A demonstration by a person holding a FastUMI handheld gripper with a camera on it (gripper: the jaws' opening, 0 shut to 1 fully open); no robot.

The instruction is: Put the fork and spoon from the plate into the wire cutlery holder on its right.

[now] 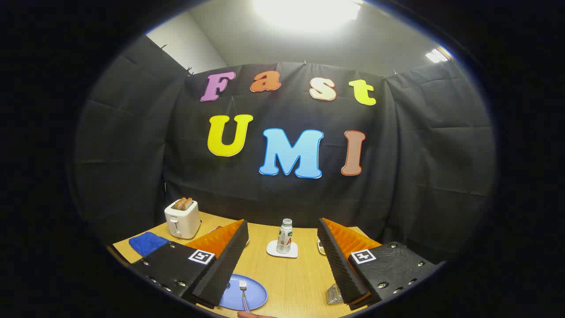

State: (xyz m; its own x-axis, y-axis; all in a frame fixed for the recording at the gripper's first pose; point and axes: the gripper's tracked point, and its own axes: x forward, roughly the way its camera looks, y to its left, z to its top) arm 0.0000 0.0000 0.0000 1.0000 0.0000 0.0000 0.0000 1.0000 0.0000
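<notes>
**Claw wide open over the table, nothing grabbed**

My gripper (284, 274) is spread wide with bare wooden table (295, 278) between the fingers, holding nothing. The blue plate (254, 297) sits just beside my left finger, partly tucked under it, with the fork (243, 295) lying on it, tines pointing away from me. Can't make out the spoon. The wire cutlery holder (334, 295) peeks out by my right finger. Further back: a small bottle (285, 236) on a white coaster (282, 250), a toaster (182, 219) with toast, and a blue cloth (147, 243).
</notes>
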